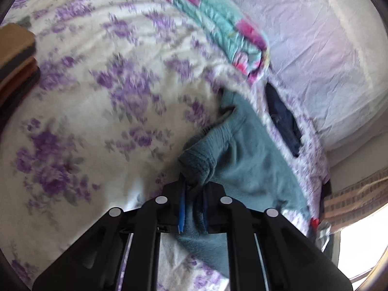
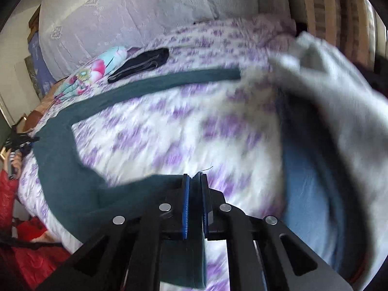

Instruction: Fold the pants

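Observation:
Teal fleece pants lie on a white bedspread with purple flowers. My left gripper is shut on the ribbed waistband end of the pants, with cloth bunched between its blue pads. In the right wrist view the pants spread in a V, one leg running far across the bed. My right gripper is shut on the end of the nearer leg, which hangs down between the jaws. The view is blurred by motion.
A turquoise and pink quilt and a dark garment lie by the white pillows. In the right wrist view a black garment, a grey cloth and blue cloth lie on the bed. Folded clothes sit at left.

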`<state>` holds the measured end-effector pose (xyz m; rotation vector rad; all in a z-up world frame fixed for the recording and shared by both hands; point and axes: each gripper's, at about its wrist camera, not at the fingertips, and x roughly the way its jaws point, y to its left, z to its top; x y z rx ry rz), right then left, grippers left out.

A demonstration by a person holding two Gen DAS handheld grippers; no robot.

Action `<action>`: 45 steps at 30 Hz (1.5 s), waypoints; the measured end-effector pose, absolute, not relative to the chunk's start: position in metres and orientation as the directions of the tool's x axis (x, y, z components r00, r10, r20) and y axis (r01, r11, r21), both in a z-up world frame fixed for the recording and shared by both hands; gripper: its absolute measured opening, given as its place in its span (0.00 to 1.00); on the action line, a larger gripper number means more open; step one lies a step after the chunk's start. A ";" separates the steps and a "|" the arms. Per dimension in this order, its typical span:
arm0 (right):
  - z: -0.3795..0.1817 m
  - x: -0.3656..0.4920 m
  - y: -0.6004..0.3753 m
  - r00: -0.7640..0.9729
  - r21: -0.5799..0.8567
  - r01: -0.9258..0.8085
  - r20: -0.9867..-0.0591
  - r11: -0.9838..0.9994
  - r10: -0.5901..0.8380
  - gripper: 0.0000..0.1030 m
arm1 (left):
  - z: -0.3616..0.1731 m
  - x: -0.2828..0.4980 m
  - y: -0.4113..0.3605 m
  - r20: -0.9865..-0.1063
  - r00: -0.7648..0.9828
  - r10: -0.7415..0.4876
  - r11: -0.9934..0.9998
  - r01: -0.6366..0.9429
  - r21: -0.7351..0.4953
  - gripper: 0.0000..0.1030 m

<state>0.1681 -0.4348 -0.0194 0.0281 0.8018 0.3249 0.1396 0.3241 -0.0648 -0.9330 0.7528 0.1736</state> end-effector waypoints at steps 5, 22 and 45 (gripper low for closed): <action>0.025 0.243 -0.460 0.681 0.122 -0.213 -0.693 0.970 0.236 0.09 | -0.034 0.102 0.322 -0.587 0.794 -0.158 0.583 -0.404 -0.704 0.08; -0.029 0.196 -0.494 0.617 0.153 -0.153 -0.757 0.976 0.215 0.39 | -0.088 0.065 0.313 -0.618 0.737 -0.274 0.531 -0.420 -0.736 0.19; -0.028 0.217 -0.345 0.516 0.126 -0.448 -0.772 0.885 0.371 0.42 | -0.043 0.098 0.166 -0.692 0.616 -0.377 0.837 -0.093 -0.540 0.43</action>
